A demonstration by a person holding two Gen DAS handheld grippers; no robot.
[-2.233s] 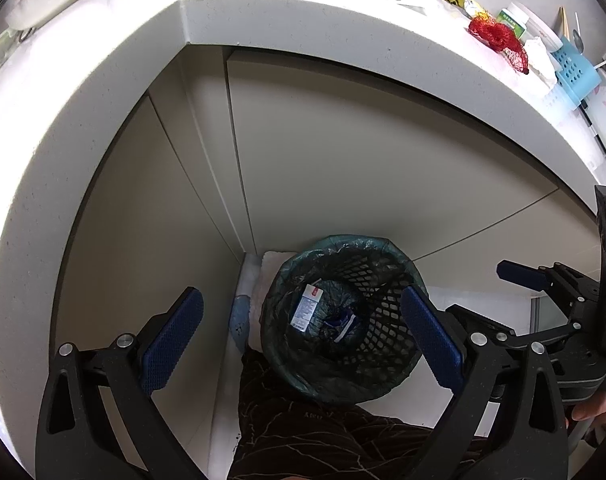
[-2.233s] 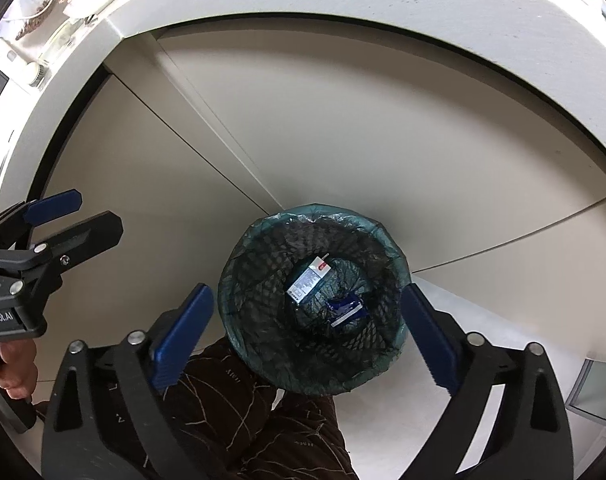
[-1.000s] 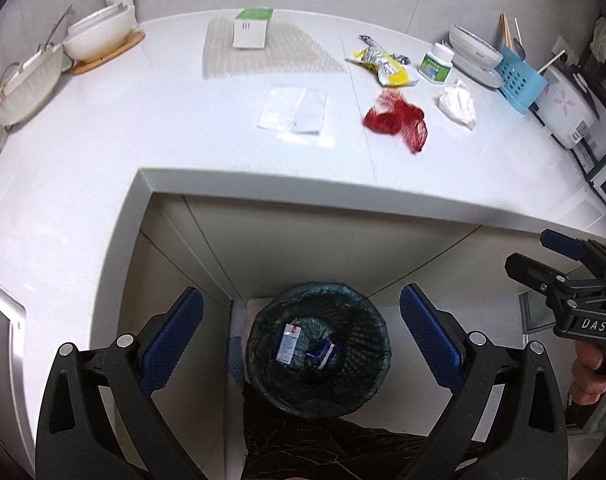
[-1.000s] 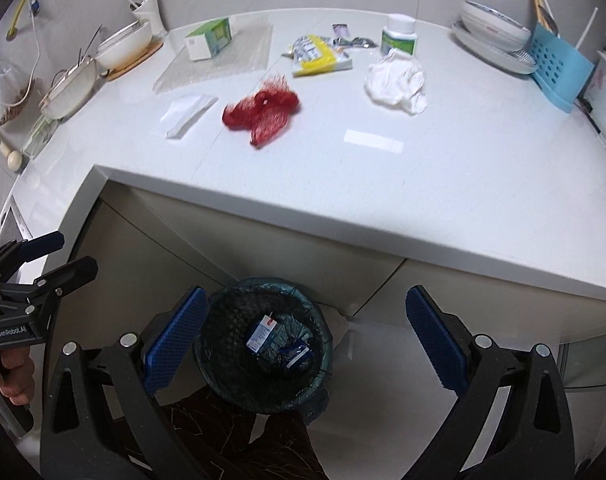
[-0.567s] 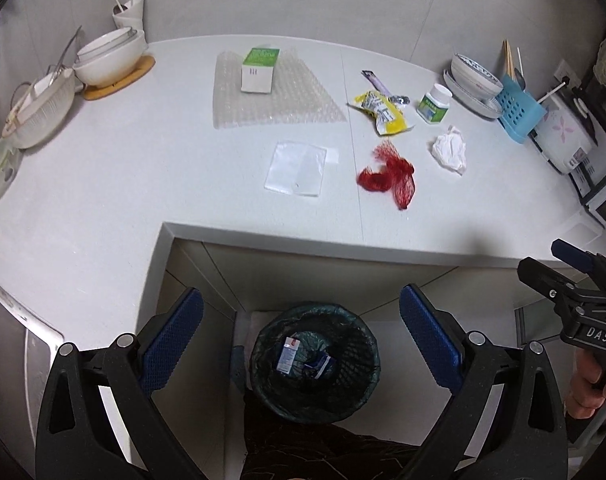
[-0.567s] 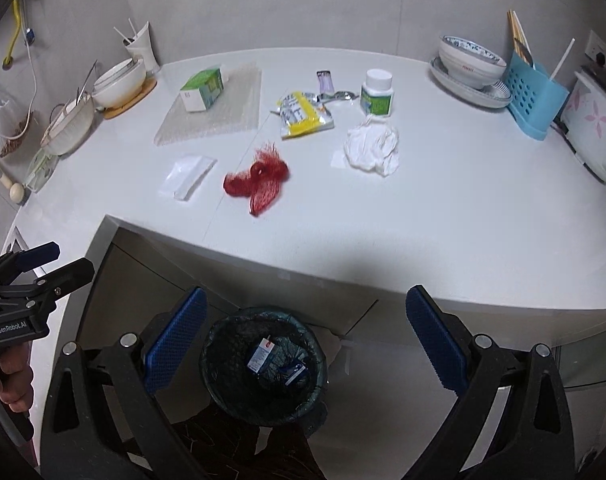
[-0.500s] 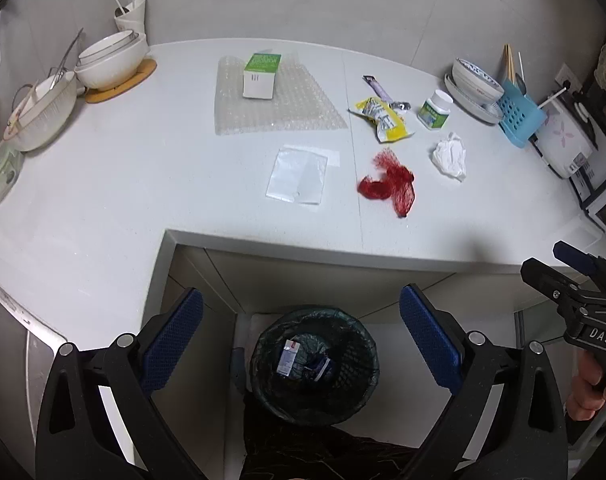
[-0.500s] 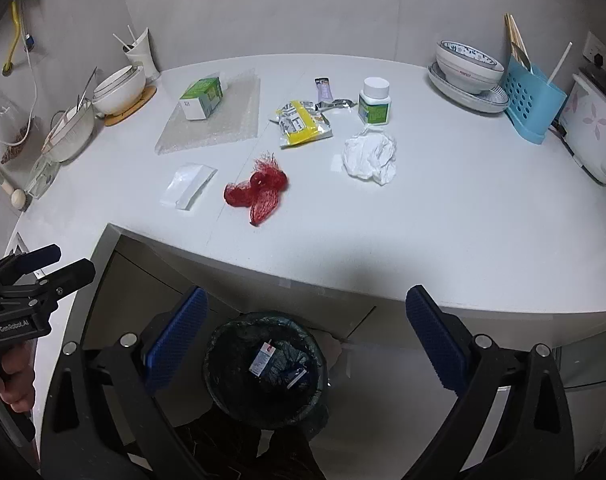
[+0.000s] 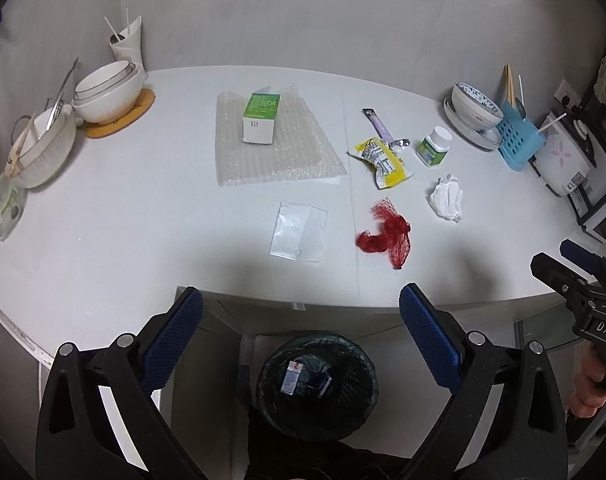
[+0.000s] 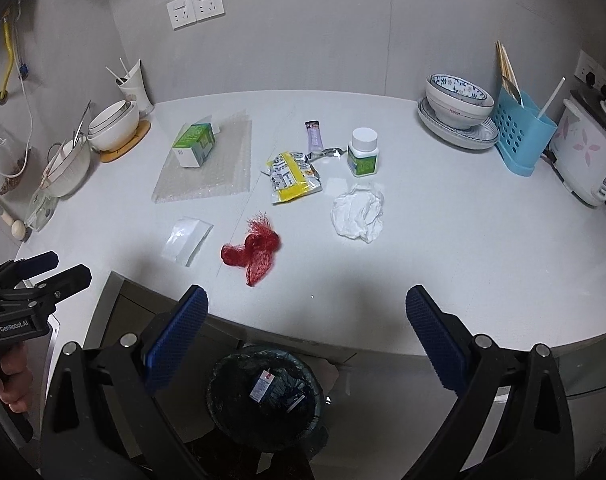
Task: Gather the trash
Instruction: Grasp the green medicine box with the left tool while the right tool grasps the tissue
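Smooth white counter (image 10: pixel 443 240) fills mid-frame, strewn with crinkled red netting (image 10: pixel 253 250), a crumpled tissue (image 10: pixel 357 216), a glossy yellow wrapper (image 10: pixel 293 176) and a flat clear bag (image 9: pixel 299 232). Below centre sits the mesh bin (image 10: pixel 265 394) (dark-lined, holding cartons). Left gripper (image 9: pixel 301 342) and right gripper (image 10: pixel 307 340) both gape wide, empty.

I see trash on the counter: red net (image 9: pixel 385 235) crumpled nr front edge, flat clear bag (image 9: pixel 299 231) just left of it, white tissue wad (image 9: pixel 446 197) to its right, yellow wrapper (image 9: pixel 382 158) behind. Bin (image 10: pixel 265 394) w/ dark liner on floor below, upright, holding a small carton (image 10: pixel 260 386) & blue scraps.
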